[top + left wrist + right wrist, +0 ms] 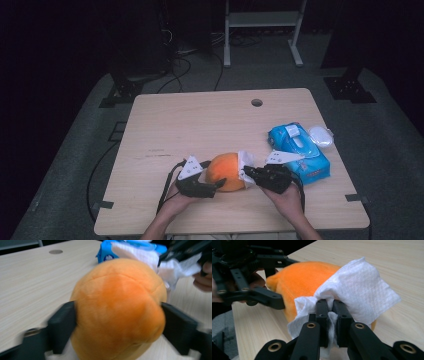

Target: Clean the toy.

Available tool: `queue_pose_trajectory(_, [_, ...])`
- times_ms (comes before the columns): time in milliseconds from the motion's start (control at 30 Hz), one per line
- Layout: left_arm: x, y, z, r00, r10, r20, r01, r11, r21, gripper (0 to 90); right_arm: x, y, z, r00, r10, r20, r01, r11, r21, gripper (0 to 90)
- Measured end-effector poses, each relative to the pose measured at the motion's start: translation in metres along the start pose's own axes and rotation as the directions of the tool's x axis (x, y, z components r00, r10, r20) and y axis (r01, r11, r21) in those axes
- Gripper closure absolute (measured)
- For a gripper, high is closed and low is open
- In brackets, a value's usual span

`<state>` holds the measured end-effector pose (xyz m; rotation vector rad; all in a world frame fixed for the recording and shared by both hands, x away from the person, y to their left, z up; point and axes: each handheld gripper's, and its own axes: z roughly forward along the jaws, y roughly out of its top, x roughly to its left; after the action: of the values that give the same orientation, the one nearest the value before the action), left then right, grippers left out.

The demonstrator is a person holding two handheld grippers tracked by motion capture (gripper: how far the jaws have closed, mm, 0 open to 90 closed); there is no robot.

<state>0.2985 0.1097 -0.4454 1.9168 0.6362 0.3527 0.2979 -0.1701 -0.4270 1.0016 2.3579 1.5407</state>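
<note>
Dark floor and black stands ring a pale wood-grain tabletop (200, 125) with a round cable hole near its far edge. From the high view, the orange plush (226, 171) sits near the front edge of the tabletop, between the two grippers, with a blue wipe pack (300, 150) just to its right and a white lid-like piece (321, 136) beside the pack; neither gripper view gives that layout.

The left gripper view shows what the high view cannot: the left gripper (117, 327) has its black fingers (62, 325) standing on either side of the plush (117, 307), at or very near its flanks, and the blur leaves it unclear whether they press. The right gripper view shows the right gripper (330, 307) with its fingers closed tight on a folded white wipe (359, 290), which lies against the plush (302, 280) on its near, upper side. The left gripper (259, 297) appears there farther off, on the far side of the plush.

The plush is a rounded, slightly oval lump, its long axis running roughly left to right across the tabletop in the high view. Its cover is soft, short-napped fabric with faint seams. The wipe is thin, dimpled and crumpled at the pinch. The pack is glossy plastic.
</note>
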Motion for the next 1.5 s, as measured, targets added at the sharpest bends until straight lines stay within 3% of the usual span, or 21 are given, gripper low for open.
queue_pose_trajectory(33, [-0.001,-0.001,0.000,0.9997,0.016,-0.015,-0.016,0.9997,0.017,24.8,0.000,0.000,0.000,1.0000,0.000,0.000,0.000,1.0000,0.000,82.8])
queue_pose_trajectory(133, [0.000,-0.002,0.000,0.9996,0.027,-0.009,-0.026,0.9995,0.017,32.7,0.021,0.008,0.002,0.9968,-0.077,-0.020,0.077,0.9969,-0.018,82.7])
queue_pose_trajectory(233, [0.001,-0.003,0.000,0.9996,0.029,-0.006,-0.029,0.9994,0.017,33.5,0.022,0.010,0.003,0.9950,-0.100,0.003,0.100,0.9949,-0.018,82.7])
queue_pose_trajectory(333, [0.003,-0.003,-0.002,0.9997,0.023,0.005,-0.023,0.9996,0.014,33.1,0.007,0.006,0.000,0.9970,-0.071,0.032,0.072,0.9973,-0.015,82.6])
queue_pose_trajectory(367, [0.005,-0.002,-0.002,0.9999,0.012,0.008,-0.012,0.9999,0.007,26.2,-0.006,-0.001,-0.002,0.9982,-0.039,0.045,0.039,0.9992,0.006,82.6])
queue_pose_trajectory(467, [0.005,0.001,0.000,0.9987,-0.048,0.019,0.048,0.9988,-0.009,21.6,-0.012,-0.006,-0.004,0.9993,-0.007,0.036,0.006,0.9999,0.015,82.6])
queue_pose_trajectory(533, [0.001,0.000,0.001,1.0000,-0.004,0.006,0.004,1.0000,-0.003,28.9,-0.008,-0.005,-0.004,0.9997,-0.010,0.022,0.009,0.9998,0.019,82.5])
queue_pose_trajectory(567, [0.001,-0.002,0.000,0.9995,0.021,0.025,-0.021,0.9998,-0.007,34.0,-0.002,0.001,-0.006,0.9994,-0.032,0.014,0.032,0.9995,-0.004,82.6])
queue_pose_trajectory(600, [0.001,-0.002,0.000,0.9995,0.021,0.025,-0.021,0.9998,-0.007,35.3,0.001,0.005,-0.007,0.9995,-0.033,0.000,0.033,0.9990,-0.029,82.5])
queue_pose_trajectory(667, [-0.004,-0.001,0.000,0.9964,0.078,0.032,-0.078,0.9970,-0.001,36.1,0.003,0.009,-0.009,0.9992,-0.040,0.004,0.040,0.9980,-0.049,82.5])
queue_pose_trajectory(733, [-0.010,0.000,0.001,0.9929,0.116,0.026,-0.116,0.9932,0.007,36.0,0.003,0.014,-0.010,0.9979,-0.055,0.034,0.057,0.9962,-0.065,82.4])
queue_pose_trajectory(767, [-0.011,0.001,0.001,0.9930,0.115,0.027,-0.116,0.9933,0.007,35.0,0.001,0.013,-0.008,0.9975,-0.056,0.043,0.059,0.9967,-0.055,82.4])
queue_pose_trajectory(800, [-0.010,0.002,0.001,0.9944,0.102,0.029,-0.102,0.9948,0.005,26.1,-0.005,0.005,-0.005,0.9974,-0.048,0.054,0.050,0.9982,-0.033,82.3])
queue_pose_trajectory(933, [-0.005,0.004,0.000,0.9988,-0.022,0.044,0.023,0.9994,-0.025,17.2,-0.012,-0.001,-0.006,0.9987,-0.007,0.051,0.009,0.9993,-0.035,82.3])
queue_pose_trajectory(1033, [-0.006,0.001,0.002,0.9989,-0.022,0.043,0.022,0.9996,-0.016,25.1,-0.008,0.002,-0.008,0.9985,-0.017,0.051,0.019,0.9990,-0.040,82.3])
queue_pose_trajectory(1133, [-0.007,0.001,0.001,0.9994,0.003,0.035,-0.003,1.0000,-0.009,29.7,0.008,0.007,-0.006,0.9957,-0.079,0.048,0.082,0.9956,-0.046,82.2])
queue_pose_trajectory(1167, [-0.008,0.002,0.001,0.9992,0.022,0.033,-0.021,0.9997,-0.007,31.4,0.019,0.011,-0.004,0.9931,-0.117,-0.005,0.116,0.9913,-0.062,82.2])
queue_pose_trajectory(1267, [-0.009,0.003,0.001,0.9992,0.033,0.024,-0.033,0.9994,-0.004,32.1,0.027,0.015,-0.003,0.9855,-0.169,0.014,0.169,0.9844,-0.047,82.1])
queue_pose_trajectory(1400, [-0.008,0.002,0.001,0.9995,0.013,0.028,-0.013,0.9999,-0.012,27.2,0.013,0.014,-0.006,0.9894,-0.131,0.061,0.134,0.9903,-0.036,82.0])
queue_pose_trajectory(1467, [-0.009,0.003,0.002,0.9994,0.013,0.031,-0.013,0.9998,-0.016,25.5,0.007,0.010,-0.008,0.9949,-0.086,0.052,0.089,0.9949,-0.047,82.0])
queue_pose_trajectory(1500, [-0.010,0.003,0.003,0.9993,0.023,0.030,-0.022,0.9997,-0.011,26.2,0.009,0.010,-0.008,0.9940,-0.094,0.056,0.097,0.9942,-0.046,82.0])
